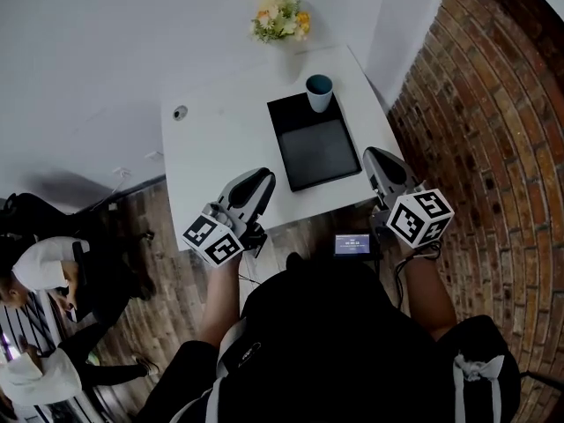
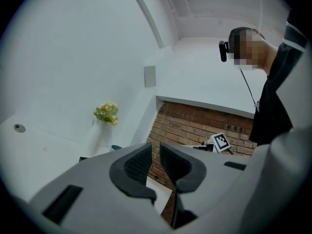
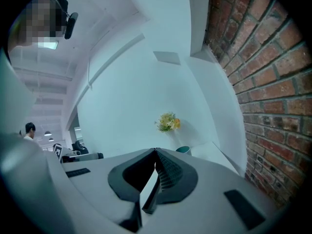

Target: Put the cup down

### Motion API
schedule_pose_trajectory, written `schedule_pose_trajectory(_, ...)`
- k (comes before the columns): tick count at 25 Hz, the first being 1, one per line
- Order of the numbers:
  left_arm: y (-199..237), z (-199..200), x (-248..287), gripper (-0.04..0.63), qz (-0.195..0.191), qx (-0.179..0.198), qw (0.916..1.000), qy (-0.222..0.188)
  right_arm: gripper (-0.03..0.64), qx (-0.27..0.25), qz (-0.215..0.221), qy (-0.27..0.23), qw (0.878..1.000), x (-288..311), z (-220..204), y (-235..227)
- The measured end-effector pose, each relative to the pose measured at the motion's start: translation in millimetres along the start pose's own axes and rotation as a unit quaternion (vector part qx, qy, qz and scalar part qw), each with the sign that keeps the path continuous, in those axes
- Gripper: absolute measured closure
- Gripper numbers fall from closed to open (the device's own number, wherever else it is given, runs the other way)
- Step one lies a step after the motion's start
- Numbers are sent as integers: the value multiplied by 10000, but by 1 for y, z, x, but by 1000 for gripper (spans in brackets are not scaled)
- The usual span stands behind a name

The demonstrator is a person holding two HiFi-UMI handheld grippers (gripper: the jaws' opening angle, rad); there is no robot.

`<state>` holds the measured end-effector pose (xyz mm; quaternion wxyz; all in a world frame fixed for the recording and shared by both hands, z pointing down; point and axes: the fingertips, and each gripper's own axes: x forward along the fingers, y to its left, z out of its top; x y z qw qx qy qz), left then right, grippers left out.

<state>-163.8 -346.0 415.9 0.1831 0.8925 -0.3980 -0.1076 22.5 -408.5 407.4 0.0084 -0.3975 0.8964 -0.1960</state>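
Fingers (image 3: 169, 172) clenched, empty: left gripper (image 1: 263, 180), right gripper (image 1: 374, 155) | 1 cup (image 1: 319, 92) on 1 tray (image 1: 315, 155) | 1 bouquet (image 1: 280, 18)

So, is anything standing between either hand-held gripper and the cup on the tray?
Nothing visible does. The teal cup stands at the far end of the black tray; only bare tray and white table lie between it and the left hand-held gripper and right hand-held gripper, both shut and empty.

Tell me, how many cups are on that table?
1. The teal cup stands at the far edge of the black tray on the white table, near the flowers. No others show.
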Motion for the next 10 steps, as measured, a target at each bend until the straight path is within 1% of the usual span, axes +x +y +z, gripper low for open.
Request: schedule_pose_trajectory(10,1,7,-7,554,60,26,10000,-50,603,-71,47,51,10000,5,1,7)
